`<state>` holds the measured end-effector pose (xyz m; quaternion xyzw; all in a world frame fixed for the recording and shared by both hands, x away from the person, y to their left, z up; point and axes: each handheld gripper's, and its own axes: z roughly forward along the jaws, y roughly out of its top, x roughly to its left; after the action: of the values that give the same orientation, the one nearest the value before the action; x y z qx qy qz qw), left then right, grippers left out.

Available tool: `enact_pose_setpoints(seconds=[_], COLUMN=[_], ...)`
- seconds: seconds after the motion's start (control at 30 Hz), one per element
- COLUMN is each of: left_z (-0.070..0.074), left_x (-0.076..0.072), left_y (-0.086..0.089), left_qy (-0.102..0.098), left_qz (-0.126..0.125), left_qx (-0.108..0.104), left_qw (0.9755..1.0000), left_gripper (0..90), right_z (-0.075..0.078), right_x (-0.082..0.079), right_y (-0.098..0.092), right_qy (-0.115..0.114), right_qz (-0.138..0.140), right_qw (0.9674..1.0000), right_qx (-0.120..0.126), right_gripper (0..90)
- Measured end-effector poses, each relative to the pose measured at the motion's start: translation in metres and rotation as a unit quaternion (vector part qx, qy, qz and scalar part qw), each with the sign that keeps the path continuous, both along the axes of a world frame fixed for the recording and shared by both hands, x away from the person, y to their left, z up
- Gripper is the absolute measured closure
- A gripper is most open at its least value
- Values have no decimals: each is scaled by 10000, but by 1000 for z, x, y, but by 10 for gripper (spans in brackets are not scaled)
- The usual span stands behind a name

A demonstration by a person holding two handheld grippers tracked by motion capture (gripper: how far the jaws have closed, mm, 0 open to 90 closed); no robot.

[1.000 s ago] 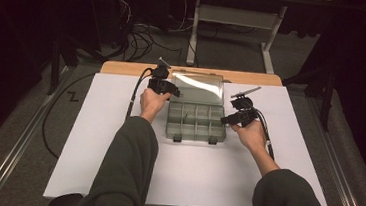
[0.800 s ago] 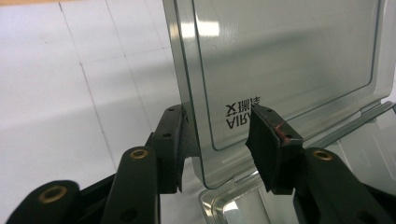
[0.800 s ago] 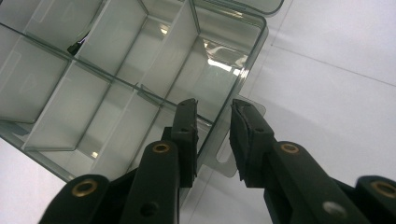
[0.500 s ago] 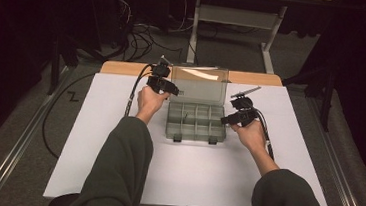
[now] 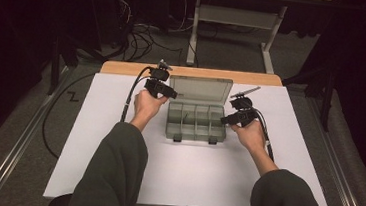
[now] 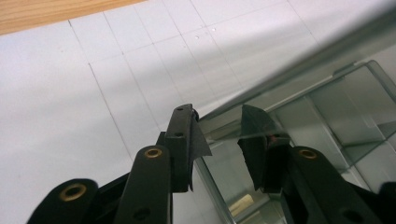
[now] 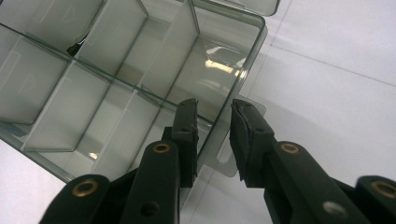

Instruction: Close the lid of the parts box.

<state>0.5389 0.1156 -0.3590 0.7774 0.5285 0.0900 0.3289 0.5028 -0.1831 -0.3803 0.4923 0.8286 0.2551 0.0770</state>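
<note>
While the compartment box (image 5: 197, 122) sits mid-table with its lid (image 5: 201, 89) raised, both grippers flank it.

High view: left gripper (image 5: 161, 88) at the lid's left edge, right gripper (image 5: 236, 118) at the box's right side. Left gripper view: jaws, just closing, straddle the lid edge with gaps either side. Right gripper view: jaws straddle the wall, not visibly pinching.

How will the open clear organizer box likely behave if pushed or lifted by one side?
The box looks like thin clear plastic with mostly bare compartments, so probably light and apt to slide on the smooth white sheet. The raised lid may swing on its hinge. Its glossy walls could slip between the right gripper jaws.
</note>
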Motion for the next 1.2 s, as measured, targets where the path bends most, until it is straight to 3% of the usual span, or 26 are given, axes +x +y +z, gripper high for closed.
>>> enact_pose_setpoints(seconds=[0.47, 0.67, 0.77, 1.0, 1.2], left_z=[-2, -2, 2, 4, 7], left_x=[-12, -15, -16, -22, -24], left_y=[2, 3, 5, 4, 7], left_qy=[-85, -117, -157, -232, -283], left_qz=[-105, -110, -100, -171, -178], left_qx=[32, -10, -129, -28, -142], left_qw=[9999, 9999, 9997, 9996, 9993], left_gripper=[662, 665, 665, 668, 666], right_z=[0, -1, -1, -2, -3], right_x=[-1, -2, -2, -3, -4], right_y=[0, -1, -1, -2, -3], right_qy=[-35, -72, -100, -158, -206], right_qz=[31, 26, 24, 66, 97], right_qw=[10000, 10000, 9999, 9999, 9997], right_qx=[-30, -5, 5, 10, 35], right_gripper=[743, 743, 743, 741, 739])
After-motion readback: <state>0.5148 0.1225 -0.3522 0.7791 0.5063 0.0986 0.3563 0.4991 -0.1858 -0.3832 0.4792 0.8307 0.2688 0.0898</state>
